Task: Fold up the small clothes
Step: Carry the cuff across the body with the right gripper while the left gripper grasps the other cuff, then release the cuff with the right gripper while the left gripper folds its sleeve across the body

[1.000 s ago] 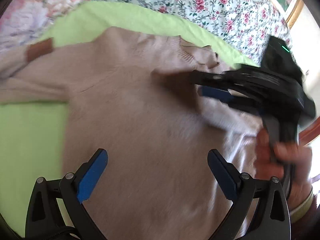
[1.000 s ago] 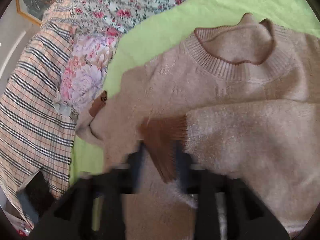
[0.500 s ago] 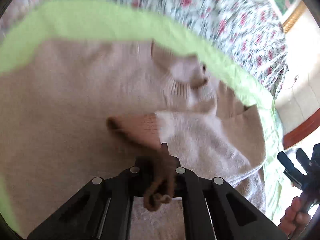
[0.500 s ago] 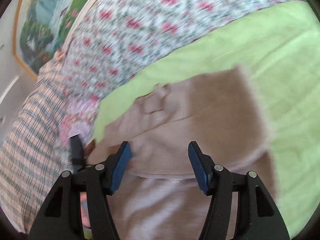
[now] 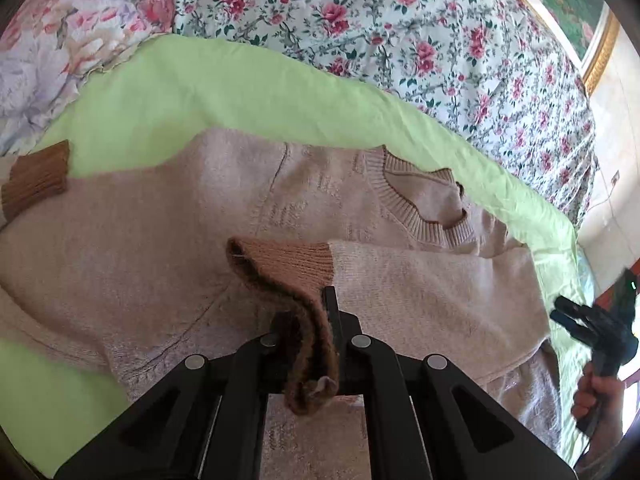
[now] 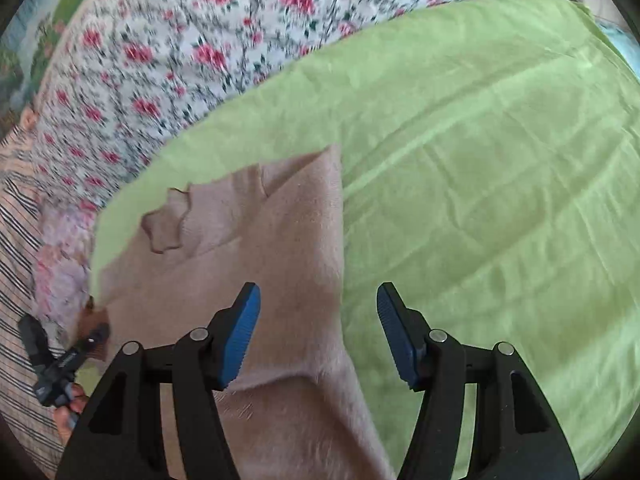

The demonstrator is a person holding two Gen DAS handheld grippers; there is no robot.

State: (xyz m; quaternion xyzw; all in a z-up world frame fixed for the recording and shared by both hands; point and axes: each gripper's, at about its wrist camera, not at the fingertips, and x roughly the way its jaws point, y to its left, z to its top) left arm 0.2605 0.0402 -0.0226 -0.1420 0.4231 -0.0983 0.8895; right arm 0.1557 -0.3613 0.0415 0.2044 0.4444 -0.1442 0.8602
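A beige knit sweater (image 5: 152, 256) lies flat on a light green sheet (image 5: 224, 92). One sleeve is folded across its chest, and my left gripper (image 5: 310, 332) is shut on that sleeve's brown ribbed cuff (image 5: 288, 276). The other brown cuff (image 5: 36, 178) lies at the far left. The ribbed collar (image 5: 416, 208) is behind the folded sleeve. My right gripper (image 6: 318, 330) is open and empty above the sweater's edge (image 6: 280, 248), over the green sheet (image 6: 480, 168). It also shows at the right edge of the left wrist view (image 5: 588, 324).
A floral quilt (image 5: 400, 20) lies behind the sheet. A pale floral pillow (image 5: 44, 48) is at the far left. A plaid cloth (image 6: 16, 240) lies at the left edge of the right wrist view. A framed picture (image 5: 580, 4) hangs behind the bed.
My left gripper closed on the brown cuff that the right gripper had carried across the sweater. My right gripper let go, opened and drew away to the sweater's side.
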